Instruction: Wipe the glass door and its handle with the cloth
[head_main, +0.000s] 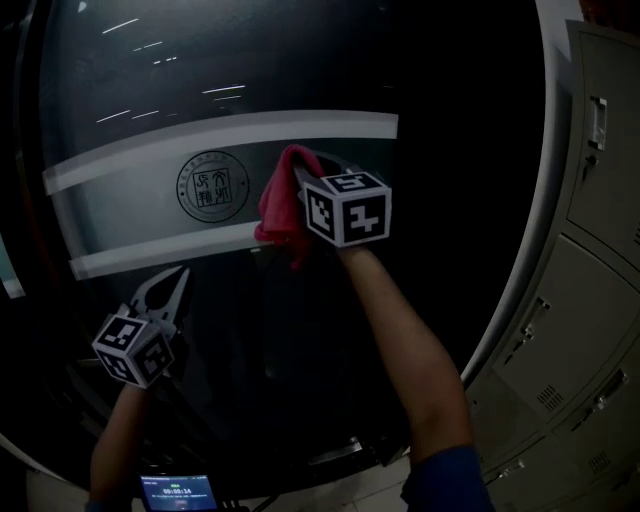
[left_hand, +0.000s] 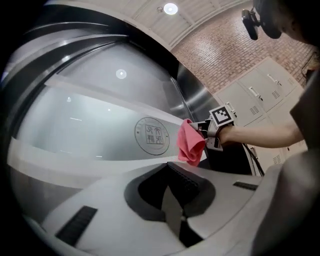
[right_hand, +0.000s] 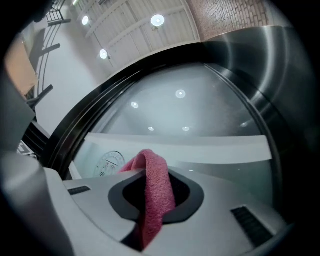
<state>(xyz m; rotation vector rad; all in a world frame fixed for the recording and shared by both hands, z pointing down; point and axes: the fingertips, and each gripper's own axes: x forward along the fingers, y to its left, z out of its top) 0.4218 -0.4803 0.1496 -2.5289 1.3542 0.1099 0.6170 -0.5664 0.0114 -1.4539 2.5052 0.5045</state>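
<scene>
**Head view with both gripper views: cloth held at the glass door, right of the round emblem**

Head view shows the dark glass door (head_main: 250, 60) crossed by a pale frosted band (head_main: 130, 200), and we take the round emblem (head_main: 212, 187) printed on that band as our landmark. The right claw (head_main: 312, 180) is raised just right of the emblem, at the band's right end. It is clenched on the pink cloth (head_main: 283, 205). In the right gripper view we see the cloth pinched between the two jaws, one fold arching up over them and the rest trailing down. The cloth hangs between the claw and the glass, just right of the emblem. As far as we can judge from the left gripper view, it rests against the band's lower edge.

The left claw (head_main: 172, 285) hangs below and to the left of the emblem, over dark glass and well apart from the cloth. In its own view we see the jaw tips pressed together with nothing between them.

Far right of the emblem, beyond the door's metal frame, we see grey lockers (head_main: 590, 300). A small lit screen (head_main: 176, 492) sits at the bottom edge, straight below the emblem.
</scene>
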